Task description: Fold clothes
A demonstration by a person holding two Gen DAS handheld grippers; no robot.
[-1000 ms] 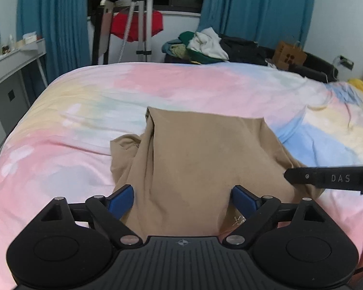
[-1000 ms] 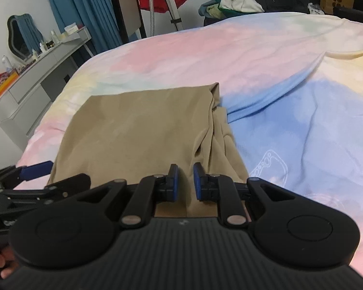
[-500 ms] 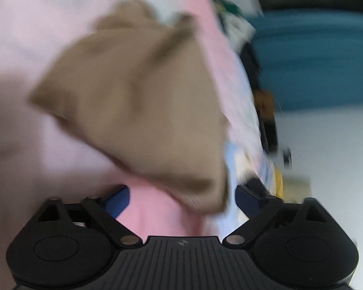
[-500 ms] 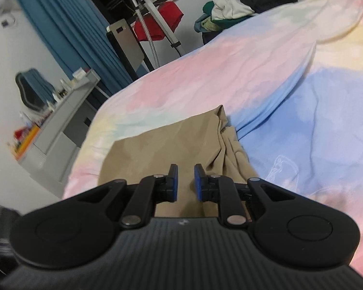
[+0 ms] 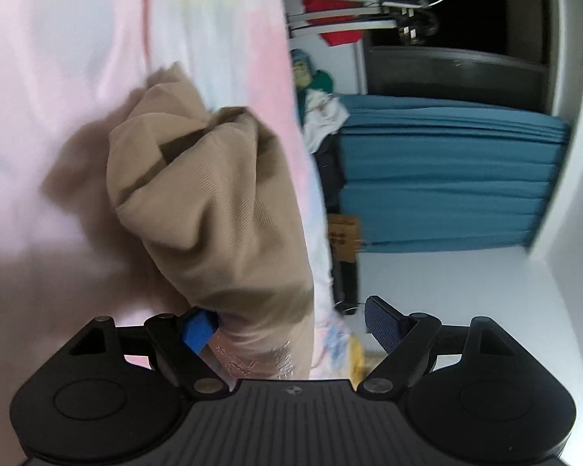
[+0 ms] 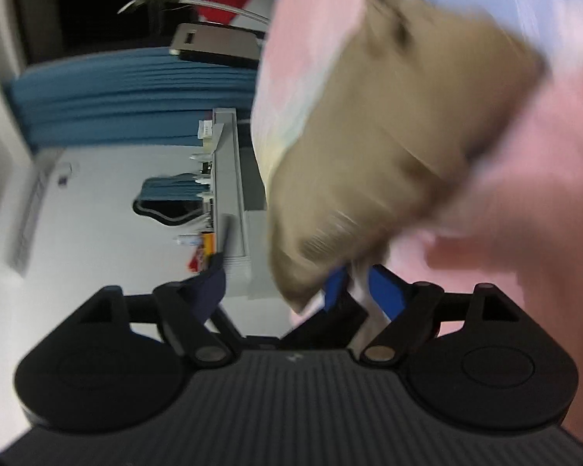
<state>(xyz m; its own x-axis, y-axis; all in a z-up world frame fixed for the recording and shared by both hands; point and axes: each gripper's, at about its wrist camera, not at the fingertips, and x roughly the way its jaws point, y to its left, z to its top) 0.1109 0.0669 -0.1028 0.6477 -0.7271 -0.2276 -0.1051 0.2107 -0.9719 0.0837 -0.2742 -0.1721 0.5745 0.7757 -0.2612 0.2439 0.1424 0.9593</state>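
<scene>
Since a second ago both views have rolled sideways and the tan cotton garment [image 5: 213,202] has left the pastel tie-dye bed [image 5: 58,77], bunched and hanging. Left hand-held gripper [image 5: 287,326] gapes wide, cloth against one pad only; right hand-held gripper [image 6: 359,291] pinches its hem. Judged: close the left on the free corner, then lower both level.

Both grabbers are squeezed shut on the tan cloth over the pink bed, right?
Not quite. The right gripper is shut on the tan cloth over the pink bed, but the left gripper is open. The left wrist view shows its blue pads far apart, with the cloth only lying against one of them.
</scene>
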